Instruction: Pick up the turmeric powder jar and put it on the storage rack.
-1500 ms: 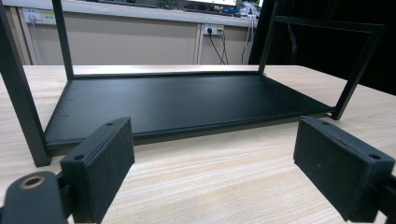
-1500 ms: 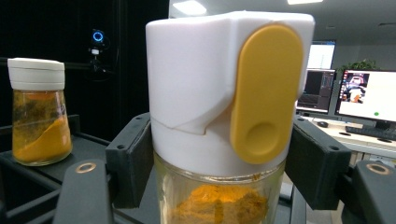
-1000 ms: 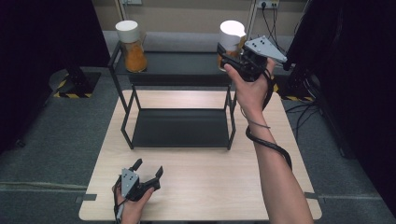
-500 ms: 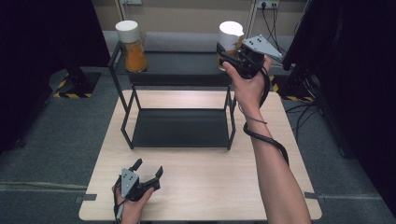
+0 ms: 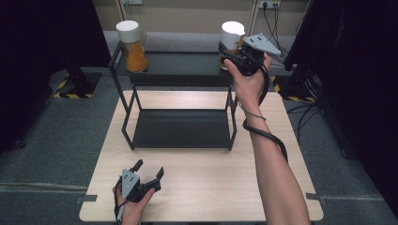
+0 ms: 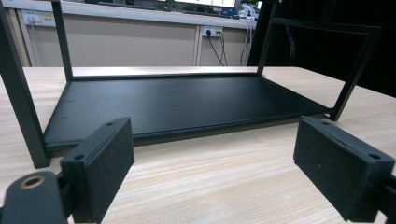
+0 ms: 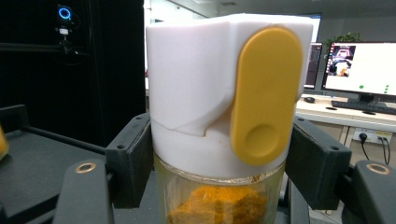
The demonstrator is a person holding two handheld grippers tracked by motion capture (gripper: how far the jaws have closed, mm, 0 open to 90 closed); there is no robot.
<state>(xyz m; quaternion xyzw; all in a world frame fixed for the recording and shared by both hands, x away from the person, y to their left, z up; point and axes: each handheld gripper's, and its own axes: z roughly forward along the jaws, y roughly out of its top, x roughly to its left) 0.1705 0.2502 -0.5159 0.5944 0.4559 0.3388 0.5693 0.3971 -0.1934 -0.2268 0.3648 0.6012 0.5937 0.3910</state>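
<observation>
A: Where is the spice jar (image 5: 233, 43) right now?

B: At about one o'clock on the top shelf of the black rack (image 5: 180, 70), near its right edge; the right tongs (image 5: 231, 55) are clamped round it just under its white lid (image 7: 224, 88).

A: And the other hand?

B: At seven o'clock, the left tongs (image 5: 149, 169) rest spread wide on the worktop (image 5: 211, 183), holding nothing; bare wood lies between them and the rack; a second jar (image 5: 131, 46) stands at eleven o'clock.

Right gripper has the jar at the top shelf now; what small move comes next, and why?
Probably lower it gently. The right gripper is clamped on the white-lidded glass jar of orange powder over the black metal rack's top shelf; contact with the shelf isn't clear, so don't open yet.
</observation>
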